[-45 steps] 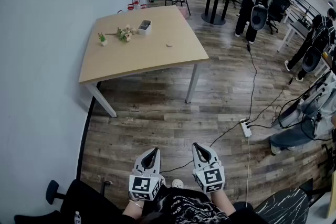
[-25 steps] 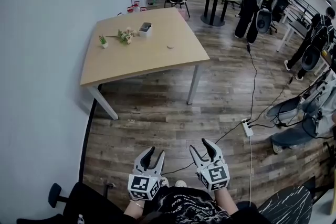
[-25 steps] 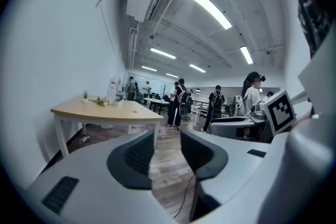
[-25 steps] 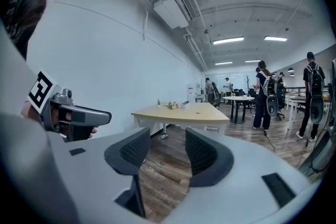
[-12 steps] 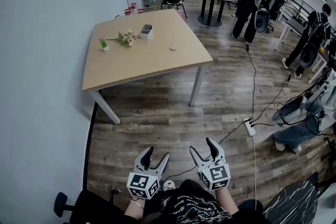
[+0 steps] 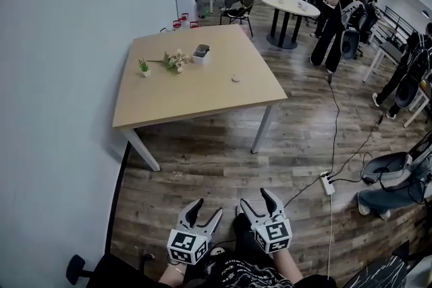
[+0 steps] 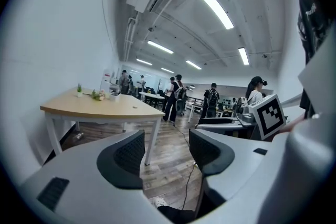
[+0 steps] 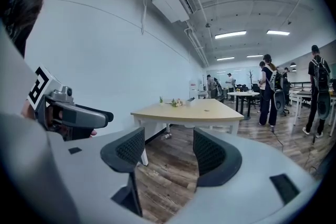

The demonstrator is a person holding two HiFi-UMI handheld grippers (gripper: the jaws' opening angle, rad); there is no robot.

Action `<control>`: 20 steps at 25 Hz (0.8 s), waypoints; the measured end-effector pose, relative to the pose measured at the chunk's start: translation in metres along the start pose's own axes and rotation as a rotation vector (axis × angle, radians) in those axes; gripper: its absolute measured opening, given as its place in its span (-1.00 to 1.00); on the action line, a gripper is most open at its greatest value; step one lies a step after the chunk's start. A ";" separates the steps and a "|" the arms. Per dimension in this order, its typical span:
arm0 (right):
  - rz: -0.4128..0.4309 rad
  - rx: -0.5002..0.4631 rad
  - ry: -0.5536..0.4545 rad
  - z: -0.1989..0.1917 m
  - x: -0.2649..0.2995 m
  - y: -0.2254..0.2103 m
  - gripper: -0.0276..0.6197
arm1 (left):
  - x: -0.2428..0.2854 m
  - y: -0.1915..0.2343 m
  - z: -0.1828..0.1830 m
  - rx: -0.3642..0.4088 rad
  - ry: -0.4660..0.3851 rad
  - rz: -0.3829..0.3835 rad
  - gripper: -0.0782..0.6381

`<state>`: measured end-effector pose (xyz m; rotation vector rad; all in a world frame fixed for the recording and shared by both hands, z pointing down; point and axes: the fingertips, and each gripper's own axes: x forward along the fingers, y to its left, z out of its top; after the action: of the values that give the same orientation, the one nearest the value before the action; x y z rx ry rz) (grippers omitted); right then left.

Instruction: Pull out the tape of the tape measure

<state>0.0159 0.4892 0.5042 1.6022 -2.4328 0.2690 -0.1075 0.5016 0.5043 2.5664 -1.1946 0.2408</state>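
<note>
A plank floor (image 6: 202, 145) fills most of the head view, bounded on the left by a plain white wall (image 6: 54, 77). A rectangular table (image 6: 196, 94) with a light wooden top and white legs stands against that wall, far from the person. Several people (image 6: 337, 17) stand at the far right, near a round white table (image 6: 290, 5). A black cable (image 6: 335, 125) runs down the floor at right to a white power strip (image 6: 327, 183).

At the near edge the person holds both tools side by side, low over the floor and well apart from the table. The left gripper (image 6: 206, 209) has just been opening; its jaws stand wide apart with only floor showing between them. The right gripper (image 6: 255, 199) has likewise just been opening, and its jaws are spread wide and hold nothing.

On the far left part of the tabletop stand a small potted plant (image 6: 144, 67), a sprig of flowers (image 6: 177, 61) and a small box (image 6: 201, 52). A small pale disc (image 6: 235, 78) lies alone toward the table's right side. It is too small to tell whether it is the tape measure.
</note>
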 end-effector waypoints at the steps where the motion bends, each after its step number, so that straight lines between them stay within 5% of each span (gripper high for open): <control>1: 0.011 -0.001 0.003 -0.001 0.010 -0.004 -0.01 | 0.007 0.006 -0.002 -0.007 0.003 0.013 -0.04; 20: 0.124 -0.071 0.044 0.042 0.186 -0.183 -0.01 | 0.210 0.074 0.070 -0.012 -0.001 0.205 -0.04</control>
<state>0.1094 0.2427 0.5219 1.4044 -2.4825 0.2325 -0.0280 0.2821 0.5106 2.4340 -1.4563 0.2751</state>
